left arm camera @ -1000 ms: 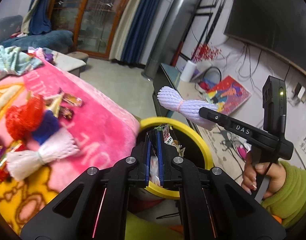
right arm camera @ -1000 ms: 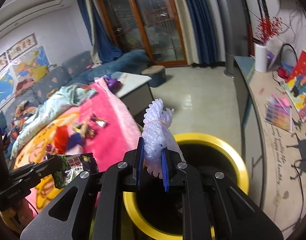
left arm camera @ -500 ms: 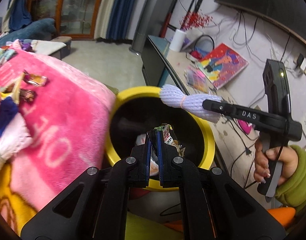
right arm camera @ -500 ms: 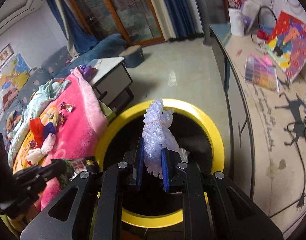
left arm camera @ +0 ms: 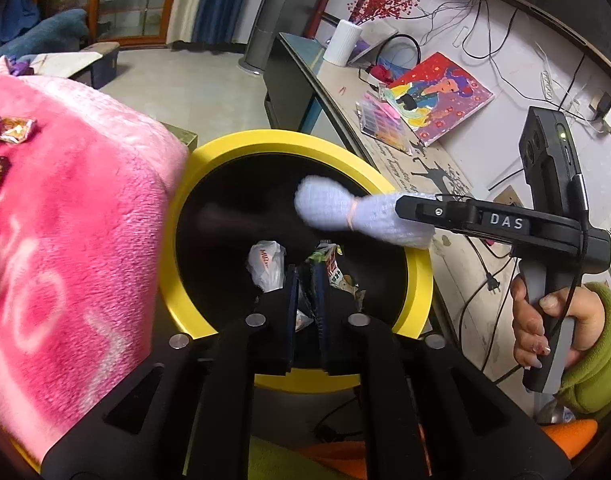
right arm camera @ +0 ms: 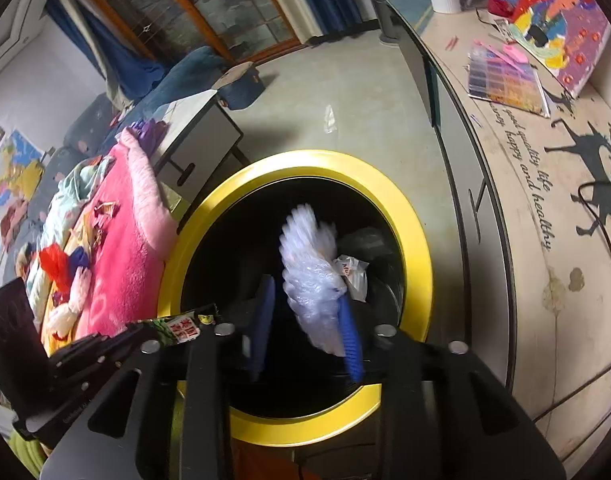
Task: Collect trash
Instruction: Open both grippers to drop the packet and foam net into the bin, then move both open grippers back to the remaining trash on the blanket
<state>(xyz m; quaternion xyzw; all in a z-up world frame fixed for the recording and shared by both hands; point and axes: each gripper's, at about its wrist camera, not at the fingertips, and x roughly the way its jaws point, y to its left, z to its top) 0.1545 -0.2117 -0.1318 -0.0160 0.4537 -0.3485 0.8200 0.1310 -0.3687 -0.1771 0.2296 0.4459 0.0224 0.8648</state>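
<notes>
The white foam net sits between our right gripper's fingers, right over the mouth of the yellow bin. Its long side points away from the fingers, up toward 12 o'clock, and it leans on the finger at 3 o'clock. These jaws have just been opening, and the finger at 9 o'clock no longer touches the net. So we think the net is loose and set to fall straight down into the bin.

Our left gripper is over the same bin, near its 6 o'clock edge. Its fingers are nearly together and have just opened a little, with a snack wrapper poking out between them. We cannot tell if they pinch it. Both grippers are over the bin, so nothing needs carrying.

At 9 o'clock from the bin lies a pink blanket with more candy wrappers to fetch.
</notes>
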